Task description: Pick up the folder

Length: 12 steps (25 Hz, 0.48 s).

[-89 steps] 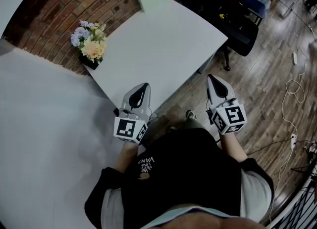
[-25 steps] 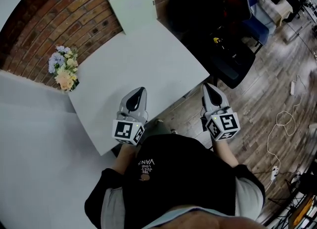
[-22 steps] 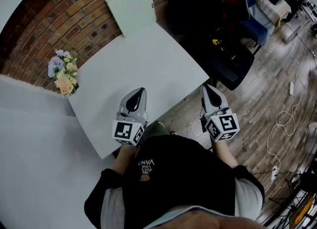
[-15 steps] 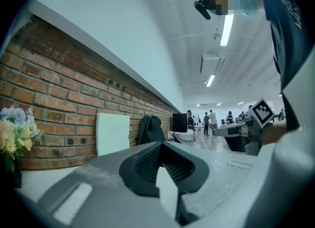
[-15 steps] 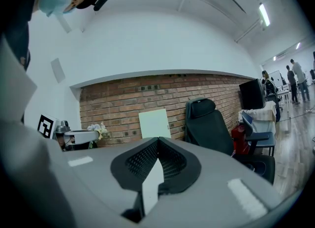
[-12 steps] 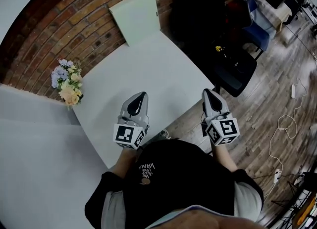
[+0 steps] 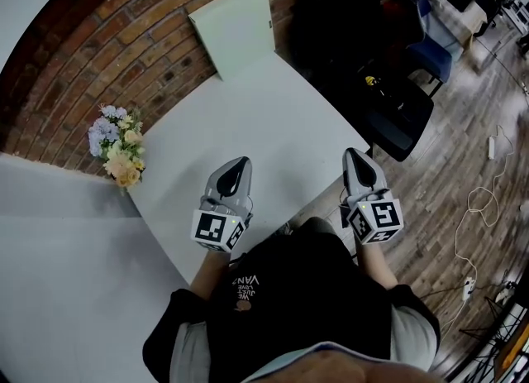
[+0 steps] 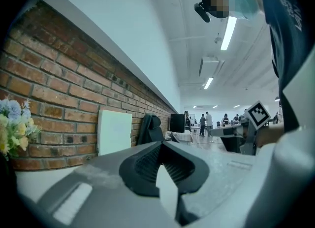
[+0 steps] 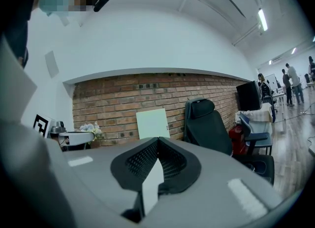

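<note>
A pale green folder (image 7: 235, 26) stands upright against the brick wall at the far end of the white table (image 7: 273, 117). It also shows in the left gripper view as a pale folder (image 8: 114, 131) and in the right gripper view as the same folder (image 9: 153, 122), well ahead of the jaws. My left gripper (image 7: 240, 162) is shut and empty over the table's near edge. My right gripper (image 7: 353, 153) is shut and empty beside the table's near right corner. Both point level toward the wall, far short of the folder.
A bunch of pastel flowers (image 7: 120, 146) sits at the table's left corner by the wall. A black office chair (image 7: 397, 100) stands right of the table on the wooden floor. Cables lie on the floor (image 7: 479, 199) at the right. People stand far off in the room.
The person has shifted along the table's near side and both shut grippers have moved with them. The table, flowers and folder sit a little lower and further right in the head view.
</note>
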Each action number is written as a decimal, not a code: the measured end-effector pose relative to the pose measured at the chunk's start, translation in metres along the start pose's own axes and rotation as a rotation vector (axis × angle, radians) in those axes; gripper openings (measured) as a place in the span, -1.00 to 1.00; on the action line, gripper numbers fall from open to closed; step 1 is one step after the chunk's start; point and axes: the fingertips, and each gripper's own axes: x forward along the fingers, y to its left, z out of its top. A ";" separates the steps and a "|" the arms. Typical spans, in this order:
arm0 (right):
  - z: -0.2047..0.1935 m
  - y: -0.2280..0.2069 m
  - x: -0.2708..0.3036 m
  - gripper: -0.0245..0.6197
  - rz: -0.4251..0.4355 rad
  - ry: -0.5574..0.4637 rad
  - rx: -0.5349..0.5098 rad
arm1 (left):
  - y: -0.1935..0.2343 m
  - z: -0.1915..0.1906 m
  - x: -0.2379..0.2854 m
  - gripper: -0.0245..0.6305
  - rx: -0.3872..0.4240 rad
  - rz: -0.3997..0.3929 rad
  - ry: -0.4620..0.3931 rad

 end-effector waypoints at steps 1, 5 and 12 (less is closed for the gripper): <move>-0.001 0.001 0.001 -0.93 -0.002 0.000 0.000 | 0.002 -0.002 0.000 -0.93 -0.004 0.002 0.003; -0.003 0.005 0.006 -0.93 0.005 0.008 -0.001 | 0.005 -0.008 -0.002 -0.93 -0.016 -0.001 -0.004; -0.001 0.002 0.026 -0.93 0.051 0.016 -0.004 | 0.013 -0.011 0.000 -0.93 -0.015 0.050 0.011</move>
